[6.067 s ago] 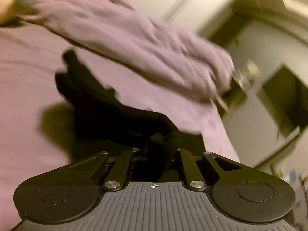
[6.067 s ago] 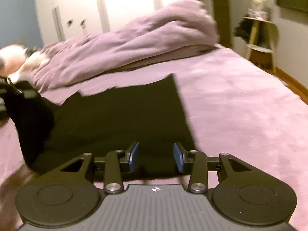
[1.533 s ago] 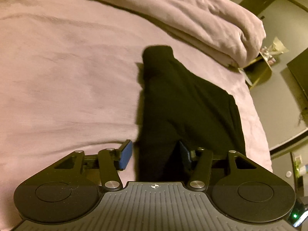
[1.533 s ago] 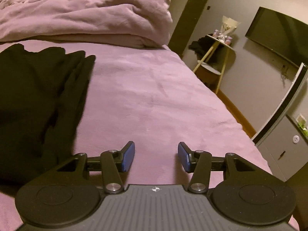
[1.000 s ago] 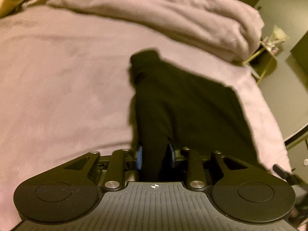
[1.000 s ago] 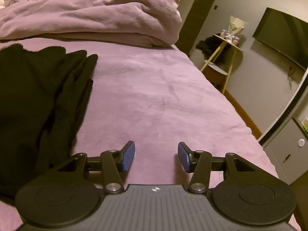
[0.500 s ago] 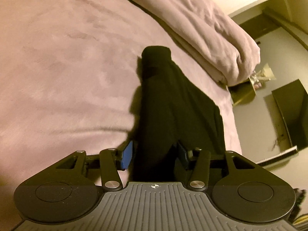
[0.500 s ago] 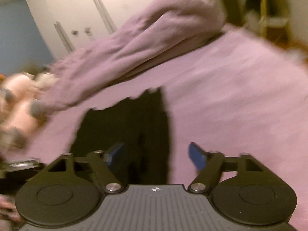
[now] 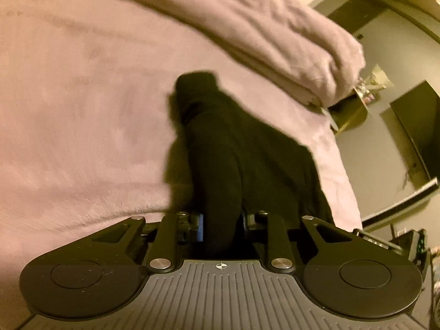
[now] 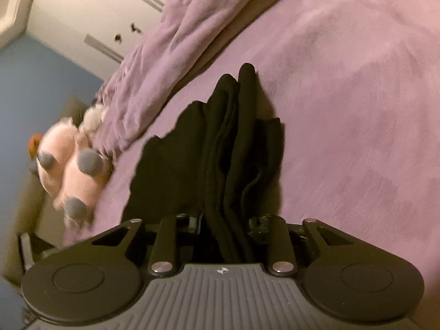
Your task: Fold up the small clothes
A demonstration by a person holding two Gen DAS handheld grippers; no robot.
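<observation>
A black garment (image 9: 242,151) lies folded into a long strip on the purple bed sheet (image 9: 82,110). My left gripper (image 9: 221,227) has its near end bunched between the pads, and its jaws are closing on the cloth. In the right wrist view the same garment (image 10: 236,143) shows as several stacked folds that run away from me. My right gripper (image 10: 225,224) is rolled to one side. Its jaws are closing too, with the thick folded edge filling the gap between them. The cloth hides both pads of the right gripper.
A rumpled purple duvet (image 9: 247,22) is heaped along the far side of the bed (image 10: 357,110). A pink plush toy (image 10: 68,165) lies left of the garment. Beyond the bed's right edge stand a small side table (image 9: 352,112) and a wall-mounted television (image 9: 420,126).
The right gripper swung left from bare sheet onto the garment, rolled, and narrowed from wide open onto the folds. The left jaws widened briefly, then narrowed on the cloth again.
</observation>
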